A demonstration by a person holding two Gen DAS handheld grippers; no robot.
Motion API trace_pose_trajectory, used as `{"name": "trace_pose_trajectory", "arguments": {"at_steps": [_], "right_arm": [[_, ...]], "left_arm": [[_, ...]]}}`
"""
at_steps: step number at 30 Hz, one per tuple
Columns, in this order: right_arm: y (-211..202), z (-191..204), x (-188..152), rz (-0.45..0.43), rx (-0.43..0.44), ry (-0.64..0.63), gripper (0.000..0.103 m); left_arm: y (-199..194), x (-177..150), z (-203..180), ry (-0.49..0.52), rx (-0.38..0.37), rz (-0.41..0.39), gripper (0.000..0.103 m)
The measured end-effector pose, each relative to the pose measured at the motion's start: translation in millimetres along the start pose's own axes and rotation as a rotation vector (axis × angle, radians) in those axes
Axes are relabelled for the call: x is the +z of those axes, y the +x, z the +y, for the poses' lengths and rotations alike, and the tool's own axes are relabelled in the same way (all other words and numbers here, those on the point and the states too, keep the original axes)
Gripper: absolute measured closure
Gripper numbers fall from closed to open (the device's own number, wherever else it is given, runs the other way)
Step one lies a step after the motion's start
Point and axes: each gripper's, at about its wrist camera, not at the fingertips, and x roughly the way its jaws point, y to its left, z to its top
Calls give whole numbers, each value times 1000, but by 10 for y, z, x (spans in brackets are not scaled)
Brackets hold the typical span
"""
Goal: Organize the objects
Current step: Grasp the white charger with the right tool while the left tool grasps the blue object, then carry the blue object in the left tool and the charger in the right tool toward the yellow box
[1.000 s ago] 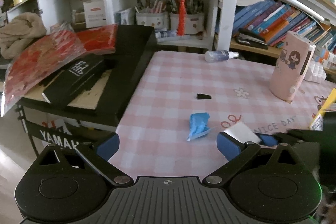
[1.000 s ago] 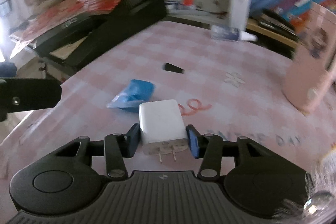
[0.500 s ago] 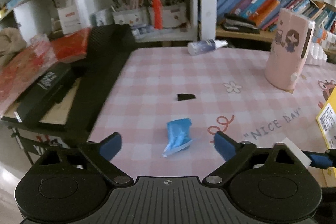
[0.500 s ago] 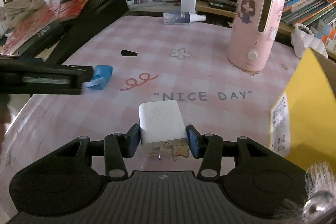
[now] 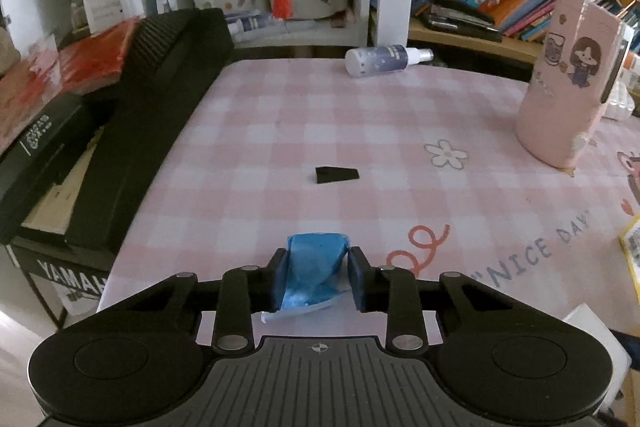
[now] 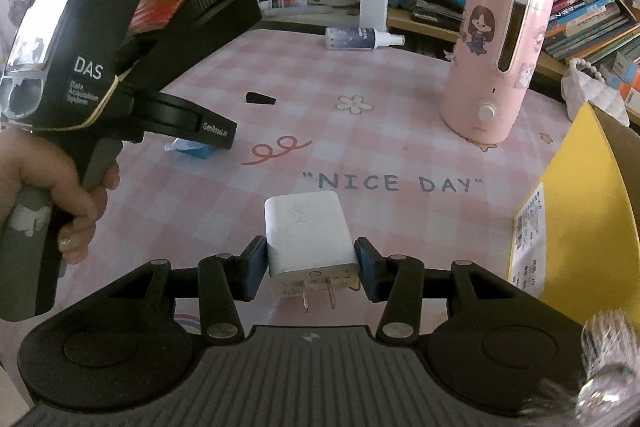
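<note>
Between blue padded fingers [image 5: 280,277], crinkled blue wrapper [image 5: 314,271] sits pinched.

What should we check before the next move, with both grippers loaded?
1. Right gripper shut on the white charger, a pad on each side: ok.
2. Charger prongs point back toward the camera, unobstructed: ok.
3. Left gripper closed around the blue wrapper: ok, though the left pad touches it and a slight gap shows at the right pad.
4. Wrapper lifted off the pink checked tablecloth: cannot tell.
5. Yellow box at the right, likely drop spot; its opening is out of view: cannot tell.
6. Pink humidifier upright and apart from both grippers: ok.
</note>
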Motion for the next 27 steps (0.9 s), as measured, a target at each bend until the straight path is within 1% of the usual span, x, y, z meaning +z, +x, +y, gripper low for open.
{"name": "trace_pose_trajectory", "arguments": {"at_steps": [3,7,14,17,22,27], "right_arm": [[-5,-18,0,-3,-12,9,59],[-46,-16,2,-15,-16,16,59],[-228,54,3,-54,-13,19,58],[-334,99,-23,-59,-11,19,58],[-557,194,-112,-54,-3,24,58],[-827,339,-259,-74,-9,17,58]], "left_arm": [[-125,-34,23,-22,-19,-12,74],[-431,-129,60,-28,-56,-36,74],[-1046,-428,177,-41,-92,-61,74],[-1244,-538,215,-56,-112,-63,74],[-1582,-713,221,-36,-139,-93,74],[-1854,-888,250,0,-138,-132,74]]}}
